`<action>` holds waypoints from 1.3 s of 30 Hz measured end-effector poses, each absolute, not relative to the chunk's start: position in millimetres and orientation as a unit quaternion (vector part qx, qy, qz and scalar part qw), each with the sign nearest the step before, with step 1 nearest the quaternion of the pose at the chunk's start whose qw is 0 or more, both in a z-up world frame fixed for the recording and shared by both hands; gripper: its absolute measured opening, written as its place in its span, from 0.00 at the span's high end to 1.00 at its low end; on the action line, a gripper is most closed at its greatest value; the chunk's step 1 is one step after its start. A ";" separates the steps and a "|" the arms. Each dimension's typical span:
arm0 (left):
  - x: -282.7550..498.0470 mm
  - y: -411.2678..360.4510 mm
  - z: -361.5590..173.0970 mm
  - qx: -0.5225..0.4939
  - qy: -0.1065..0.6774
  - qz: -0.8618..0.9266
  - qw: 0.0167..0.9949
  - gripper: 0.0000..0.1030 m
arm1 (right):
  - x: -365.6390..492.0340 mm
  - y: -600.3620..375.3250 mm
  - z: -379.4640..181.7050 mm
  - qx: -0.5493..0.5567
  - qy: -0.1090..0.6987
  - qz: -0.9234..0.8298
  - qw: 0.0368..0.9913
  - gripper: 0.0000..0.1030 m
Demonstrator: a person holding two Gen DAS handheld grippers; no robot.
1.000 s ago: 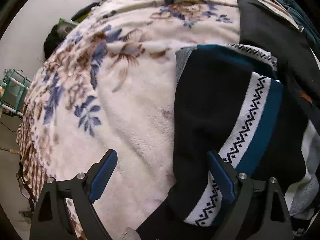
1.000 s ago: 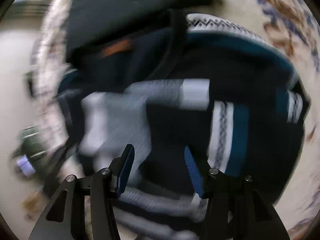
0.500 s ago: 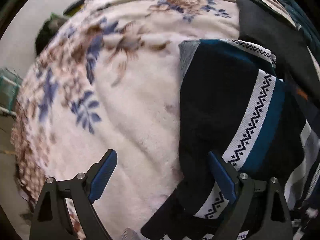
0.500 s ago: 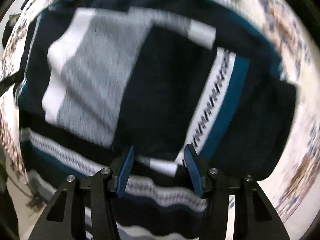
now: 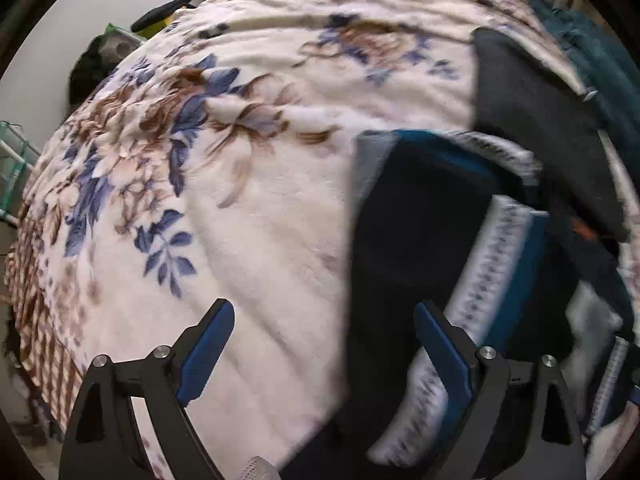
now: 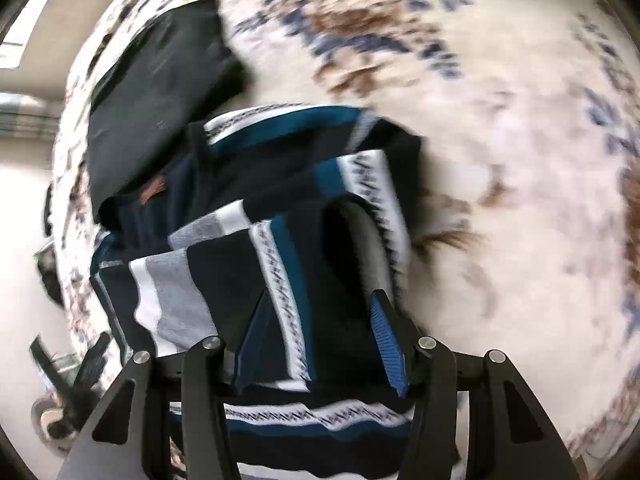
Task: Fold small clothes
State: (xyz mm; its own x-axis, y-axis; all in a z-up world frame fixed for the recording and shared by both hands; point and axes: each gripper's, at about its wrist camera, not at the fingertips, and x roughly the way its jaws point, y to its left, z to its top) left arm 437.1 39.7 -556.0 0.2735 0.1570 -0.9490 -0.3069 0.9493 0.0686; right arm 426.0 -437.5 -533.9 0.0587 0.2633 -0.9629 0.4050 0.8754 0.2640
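Note:
A dark navy sweater with teal, white zigzag and grey bands lies partly folded on a floral blanket. My left gripper is open and empty, its right finger over the sweater's left edge. In the right wrist view the sweater is bunched, with a raised fold standing between my right gripper's fingers. The jaws stand partly apart around that fold; whether they pinch it I cannot tell.
A dark grey folded garment lies beyond the sweater, also in the right wrist view. A teal garment sits at the far right. The bed's edge and floor clutter are at left.
The right gripper has swung from close over the sweater to a farther view, with a fold of the sweater now raised between its fingers. The left gripper has barely moved.

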 end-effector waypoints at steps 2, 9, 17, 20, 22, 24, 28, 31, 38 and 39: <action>445.7 52.4 -576.4 -0.059 0.604 0.162 0.778 0.09 | 424.0 -437.5 -550.1 0.173 0.706 -0.080 0.682 0.65; 447.1 62.6 -554.9 -0.070 0.592 0.155 0.787 0.10 | 425.8 -435.0 -531.8 0.113 0.701 -0.088 0.698 0.60; 459.5 2.5 -535.5 -0.015 0.575 0.086 0.813 0.10 | 439.2 -358.7 -533.1 0.094 0.683 -0.005 0.724 0.55; 470.5 -1.3 -572.2 0.044 0.600 0.094 0.793 0.06 | 448.4 -351.0 -561.2 0.076 0.704 -0.011 0.706 0.55; 473.8 11.9 -582.7 0.027 0.608 0.083 0.789 0.00 | 451.4 -356.9 -570.3 0.050 0.704 -0.031 0.707 0.55; 473.7 28.0 -578.4 -0.006 0.607 0.079 0.791 0.00 | 452.3 -366.1 -573.2 0.058 0.706 -0.042 0.705 0.57; 458.2 41.4 -547.6 -0.020 0.593 0.090 0.800 0.00 | 438.4 -376.5 -545.6 0.085 0.692 -0.044 0.715 0.55; 441.9 35.2 -532.5 -0.036 0.587 0.070 0.806 0.00 | 435.8 -364.5 -531.6 0.109 0.680 -0.015 0.725 0.55; 422.3 8.3 -574.3 0.015 0.626 0.063 0.777 0.00 | 408.1 -322.1 -571.2 0.072 0.704 -0.021 0.706 0.55; 419.0 13.5 -576.5 0.001 0.626 0.059 0.777 0.00 | 404.2 -322.2 -571.8 0.071 0.704 -0.019 0.706 0.55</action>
State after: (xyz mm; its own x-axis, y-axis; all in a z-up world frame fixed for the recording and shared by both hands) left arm 419.0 13.5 -576.5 0.2089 0.0933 -0.9735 -0.0909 0.9930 0.0757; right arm 404.2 -322.2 -571.8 0.0073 0.0725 -0.9973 0.1272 0.9892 0.0728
